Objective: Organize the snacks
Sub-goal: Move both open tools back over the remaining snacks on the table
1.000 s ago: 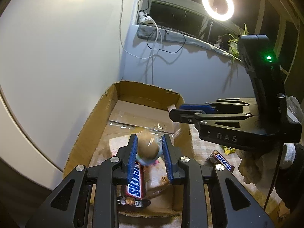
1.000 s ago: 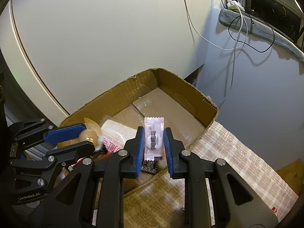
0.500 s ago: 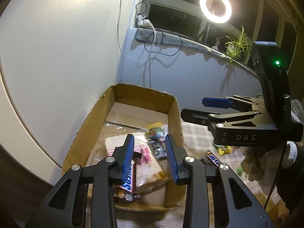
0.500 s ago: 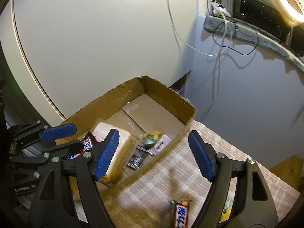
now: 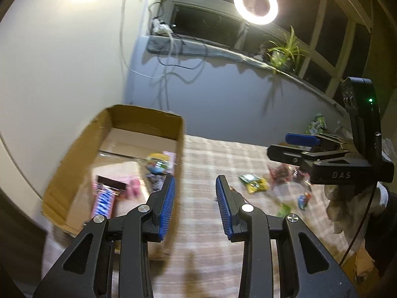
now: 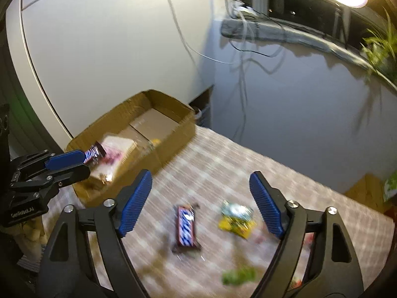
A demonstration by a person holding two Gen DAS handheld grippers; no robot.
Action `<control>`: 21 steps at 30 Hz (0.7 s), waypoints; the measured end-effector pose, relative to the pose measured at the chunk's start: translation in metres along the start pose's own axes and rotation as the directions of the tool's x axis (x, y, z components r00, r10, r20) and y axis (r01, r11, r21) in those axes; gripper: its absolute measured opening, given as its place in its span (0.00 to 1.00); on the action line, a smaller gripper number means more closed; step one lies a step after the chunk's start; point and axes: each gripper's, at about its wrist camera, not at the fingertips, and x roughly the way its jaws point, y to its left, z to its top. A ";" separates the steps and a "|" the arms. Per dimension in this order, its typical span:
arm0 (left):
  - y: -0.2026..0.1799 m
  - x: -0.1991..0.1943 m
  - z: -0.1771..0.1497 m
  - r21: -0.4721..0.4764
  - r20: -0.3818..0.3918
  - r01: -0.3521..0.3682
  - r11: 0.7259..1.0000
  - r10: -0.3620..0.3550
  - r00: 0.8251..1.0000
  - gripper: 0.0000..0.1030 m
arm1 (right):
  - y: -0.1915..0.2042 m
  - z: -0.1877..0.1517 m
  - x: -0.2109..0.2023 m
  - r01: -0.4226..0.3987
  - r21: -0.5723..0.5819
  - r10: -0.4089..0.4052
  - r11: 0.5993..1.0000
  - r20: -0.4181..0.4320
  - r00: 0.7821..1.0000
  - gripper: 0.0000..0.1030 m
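A cardboard box [image 5: 74, 154] stands at the table's far left and holds several snacks, among them a Snickers bar [image 5: 103, 202] and a pink packet [image 5: 131, 185]. The box also shows in the right wrist view [image 6: 171, 144]. My left gripper [image 5: 194, 208] is open and empty, just right of the box's near corner. My right gripper [image 6: 202, 201] is wide open and empty above loose snacks on the cloth: a Snickers bar [image 6: 185, 227] and a yellow packet [image 6: 235, 221].
A checked cloth [image 5: 211, 154] covers the table. More loose snacks [image 5: 253, 182] lie to the right. A white wall with cables [image 6: 238, 57] rises behind. A ring light [image 5: 255, 3] and a plant [image 5: 285, 49] stand at the window sill.
Both grippers let go of their snacks into the box, opened, and swung right, away from the box and over the cloth.
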 end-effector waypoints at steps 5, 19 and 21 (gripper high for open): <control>-0.026 0.015 -0.009 0.019 -0.038 0.047 0.999 -0.046 0.998 0.31 | -0.036 -0.030 -0.024 0.053 0.049 -0.052 0.997 -0.020 0.998 0.89; -0.071 0.057 -0.028 0.039 -0.146 0.109 0.993 -0.102 0.984 0.37 | -0.136 -0.107 -0.064 0.185 0.240 -0.171 0.953 -0.078 0.982 0.89; -0.076 0.060 -0.030 0.047 -0.157 0.117 0.992 -0.108 0.982 0.37 | -0.141 -0.114 -0.066 0.166 0.253 -0.152 0.953 -0.073 0.986 0.89</control>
